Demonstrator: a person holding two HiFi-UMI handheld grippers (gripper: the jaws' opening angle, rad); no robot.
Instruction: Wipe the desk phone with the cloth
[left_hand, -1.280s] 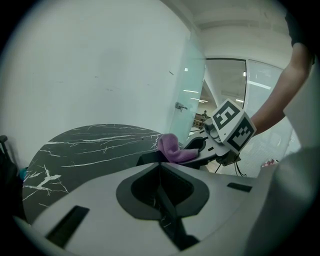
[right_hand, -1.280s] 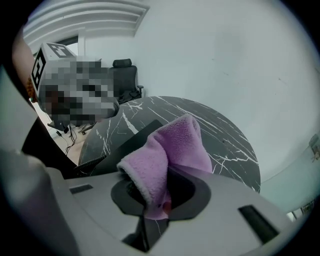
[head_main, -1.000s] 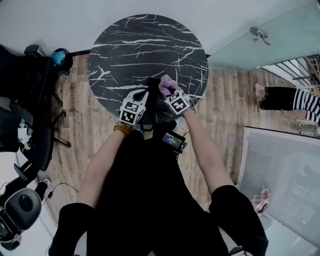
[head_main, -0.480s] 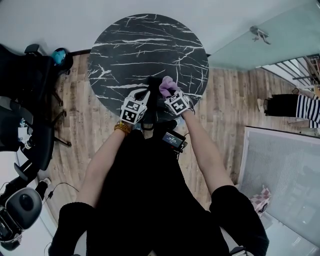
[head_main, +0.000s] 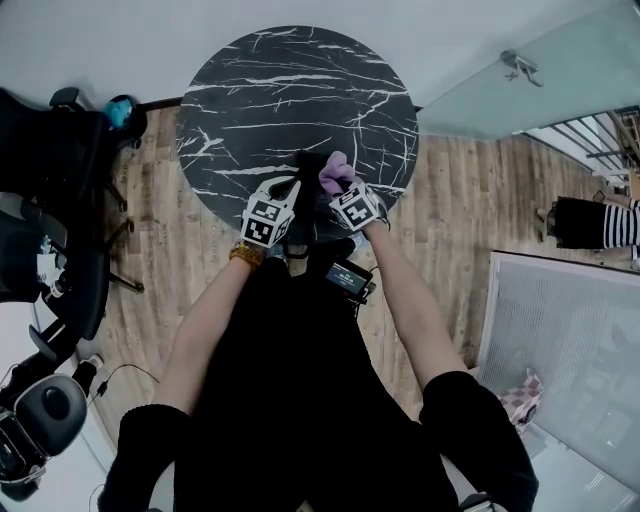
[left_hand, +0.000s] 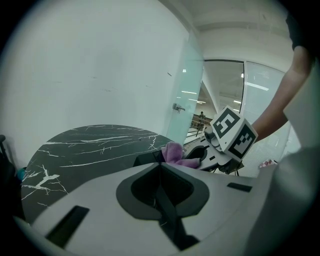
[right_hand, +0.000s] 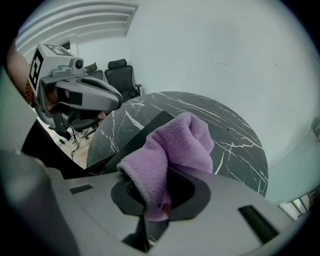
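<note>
One round black marble desk (head_main: 290, 90) carried one dark desk phone (head_main: 310, 200), set right at the desk's near edge between the two tongs. The right tongs (right_hand: 152, 210) were pinched on the single purple cloth (head_main: 335, 172). The cloth bunched up out of the tongs and hung over the phone's right side; whether it touched the phone could not be told. The left tongs (left_hand: 160, 192) were pressed together with nothing between them, held just left of the phone, and the right tongs' marker cube showed close ahead of them. Far of the phone, the marble top lay open to its far rim. Wood floor (head_main: 450, 200) ran round the desk. Black office chairs (head_main: 45, 160) stood off to the left, well apart from the desk, and a glass partition (head_main: 530, 90) stood off to the far right.
</note>
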